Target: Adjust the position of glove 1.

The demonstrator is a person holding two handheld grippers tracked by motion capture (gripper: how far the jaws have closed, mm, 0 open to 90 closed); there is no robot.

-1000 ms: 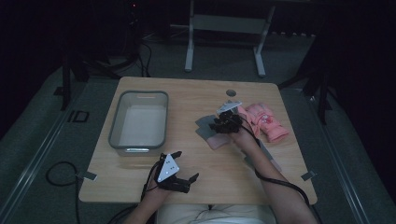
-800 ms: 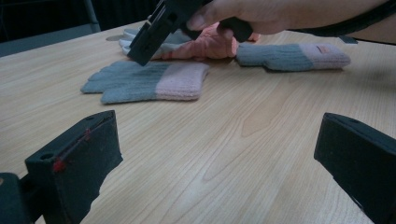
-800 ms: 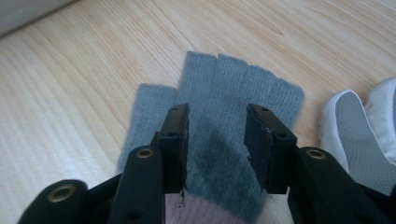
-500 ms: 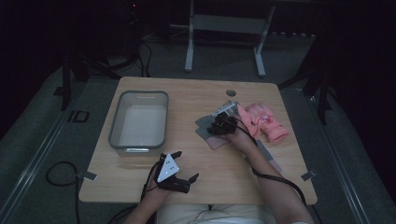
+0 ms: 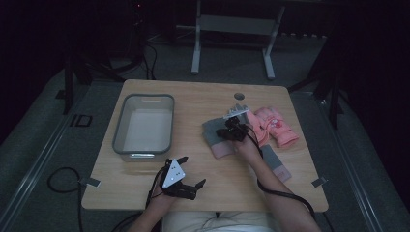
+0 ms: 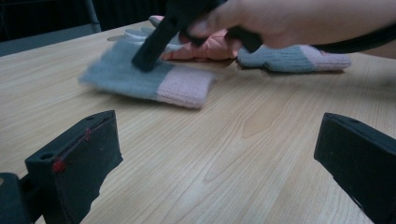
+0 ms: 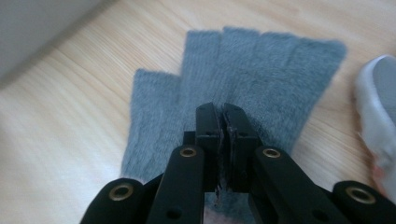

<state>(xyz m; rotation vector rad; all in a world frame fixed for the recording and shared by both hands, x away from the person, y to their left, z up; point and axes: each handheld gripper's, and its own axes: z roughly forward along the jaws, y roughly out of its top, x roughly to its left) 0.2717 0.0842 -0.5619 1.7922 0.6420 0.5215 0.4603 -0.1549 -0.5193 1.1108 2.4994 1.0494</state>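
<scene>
Right gripper view shows the right gripper (image 7: 222, 122) clenched, jaws together, pinching the grey knit glove (image 7: 261, 70) mid-palm as it lies flat on the table (image 7: 70, 116). Soft, light and limp, it will likely drape; the thicker pink cuff (image 5: 223, 149) offers a firmer hold. The left gripper (image 6: 219, 154) rests released.

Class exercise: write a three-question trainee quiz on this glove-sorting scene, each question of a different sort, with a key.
1. True or false: the right gripper has its jaws pressed together over the grey glove.
2. Multiple choice: the left gripper is (A) holding a glove, (B) open above bare table, (C) inside the bin.
3. Short answer: on which side of the table does the clear bin sit in the high view?

Key: 1 true; 2 B; 3 left.
</scene>
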